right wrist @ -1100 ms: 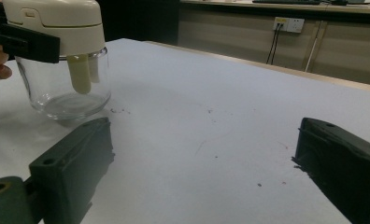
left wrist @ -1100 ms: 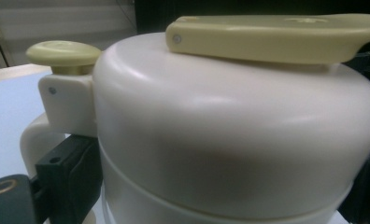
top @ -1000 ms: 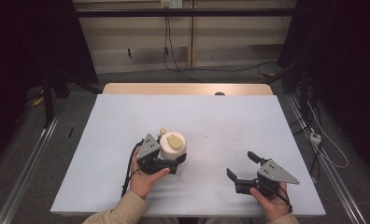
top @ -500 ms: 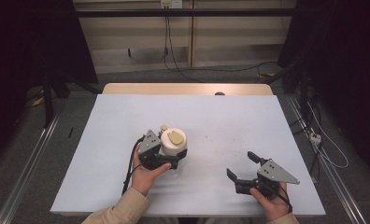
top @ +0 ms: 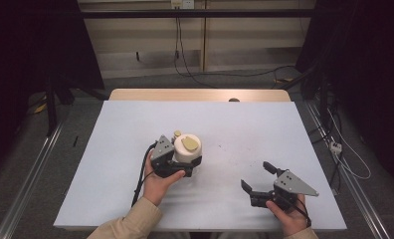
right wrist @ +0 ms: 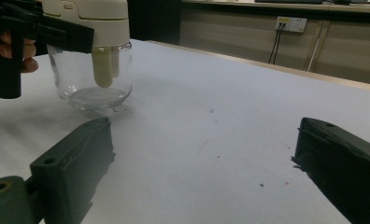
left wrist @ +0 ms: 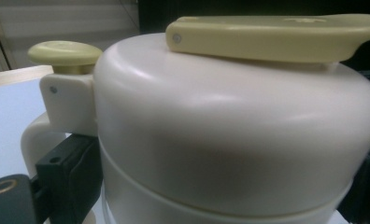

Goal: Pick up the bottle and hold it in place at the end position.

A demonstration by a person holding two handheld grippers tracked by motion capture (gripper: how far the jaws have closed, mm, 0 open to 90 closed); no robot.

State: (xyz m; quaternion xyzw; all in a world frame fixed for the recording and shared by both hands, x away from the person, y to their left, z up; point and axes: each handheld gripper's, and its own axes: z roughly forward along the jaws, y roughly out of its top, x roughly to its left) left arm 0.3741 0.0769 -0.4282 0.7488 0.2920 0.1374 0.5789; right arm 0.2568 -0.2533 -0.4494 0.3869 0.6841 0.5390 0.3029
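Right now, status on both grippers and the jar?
Left gripper shut on jar at its white lid. Right gripper open, holding nothing. Jar stands on table, nothing in the way.

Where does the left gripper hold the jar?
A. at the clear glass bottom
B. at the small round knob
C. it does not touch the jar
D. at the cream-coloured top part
D: the left gripper clamps the jar around its cream top, jaws either side, above the clear glass.
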